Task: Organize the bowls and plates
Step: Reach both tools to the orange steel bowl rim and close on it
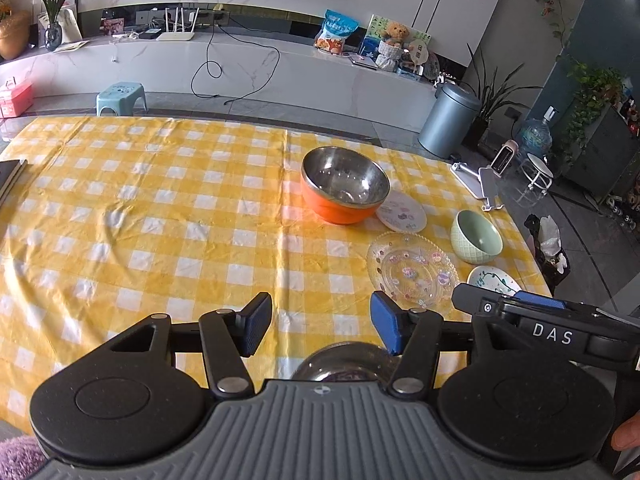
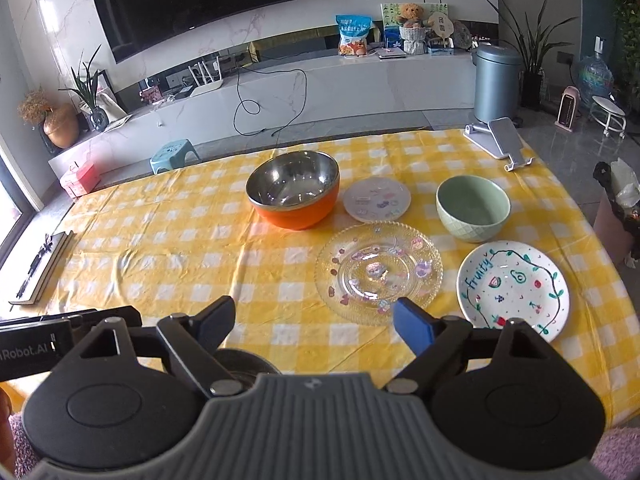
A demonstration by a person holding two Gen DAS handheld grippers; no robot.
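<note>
An orange bowl with a steel inside (image 1: 344, 190) (image 2: 295, 195) stands on the yellow checked table. Right of it lie a small white sticker plate (image 1: 402, 213) (image 2: 377, 199), a clear glass plate (image 1: 412, 270) (image 2: 378, 270), a green bowl (image 1: 476, 236) (image 2: 473, 208) and a white "Fruity" plate (image 1: 493, 280) (image 2: 514, 284). A steel bowl (image 1: 340, 362) (image 2: 240, 364) sits at the near edge, partly hidden under both grippers. My left gripper (image 1: 322, 324) is open and empty above the cloth. My right gripper (image 2: 316, 326) is open and empty, just before the glass plate; it also shows in the left wrist view (image 1: 520, 308).
A white phone stand (image 1: 478, 184) (image 2: 500, 138) sits at the table's far right corner. A dark book (image 2: 40, 268) (image 1: 10, 174) lies at the left edge. A grey bin (image 2: 498, 80), a blue stool (image 2: 174, 154) and a bag (image 2: 618, 204) stand on the floor beyond.
</note>
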